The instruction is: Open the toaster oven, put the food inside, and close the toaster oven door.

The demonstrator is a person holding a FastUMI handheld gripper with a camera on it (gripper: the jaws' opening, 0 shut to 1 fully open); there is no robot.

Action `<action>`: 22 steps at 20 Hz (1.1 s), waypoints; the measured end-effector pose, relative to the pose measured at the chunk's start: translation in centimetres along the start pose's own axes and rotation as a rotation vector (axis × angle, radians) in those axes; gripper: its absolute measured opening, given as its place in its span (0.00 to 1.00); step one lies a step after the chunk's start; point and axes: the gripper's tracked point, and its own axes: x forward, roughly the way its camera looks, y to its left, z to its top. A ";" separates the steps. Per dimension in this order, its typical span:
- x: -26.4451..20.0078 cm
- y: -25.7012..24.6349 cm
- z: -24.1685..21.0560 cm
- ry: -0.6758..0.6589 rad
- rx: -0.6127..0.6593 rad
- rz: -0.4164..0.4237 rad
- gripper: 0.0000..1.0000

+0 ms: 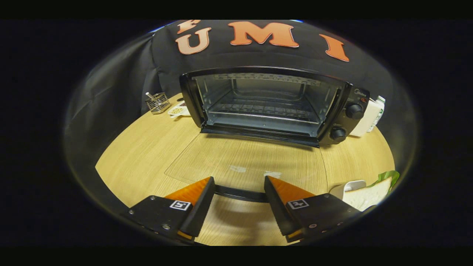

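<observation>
The toaster oven [273, 105] stood open at the far edge of the tabletop [140, 155], its cavity unblocked above the wire rack [264, 109]. Its glass door [247, 162] lay flat across the middle of the tabletop, and the door handle [240, 193] crossed the gap between the spread fingers [197, 201]. A plate with bread [364, 195] sat by the right edge; a wire basket [158, 102] and a carton [367, 116] flanked the oven.

Light wood-grain table [147, 155] carrying pretty much everything. Toaster oven [273, 105] sits at the top centre, its glass door [244, 159] folded flat on the wood. Wire basket [158, 102] and small dish [180, 110] upper left, white carton [370, 116] upper right, bread slice [367, 195] lower right.
</observation>
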 end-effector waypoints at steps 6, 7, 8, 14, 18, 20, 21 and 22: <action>-2.9 -0.4 2.1 -0.050 0.032 0.043 0.79; -3.4 -0.9 2.1 -0.043 0.030 0.040 0.79; -4.2 -1.4 2.6 -0.056 0.031 0.034 0.80; -10.0 -7.6 5.0 -0.140 0.078 -0.022 0.85; -12.6 -14.9 4.0 -0.132 0.077 -0.134 0.93; -13.4 -18.5 2.9 -0.116 0.074 -0.190 0.94; -13.6 -19.9 2.3 -0.106 0.077 -0.211 0.94; -13.6 -21.0 1.6 -0.088 0.081 -0.221 0.94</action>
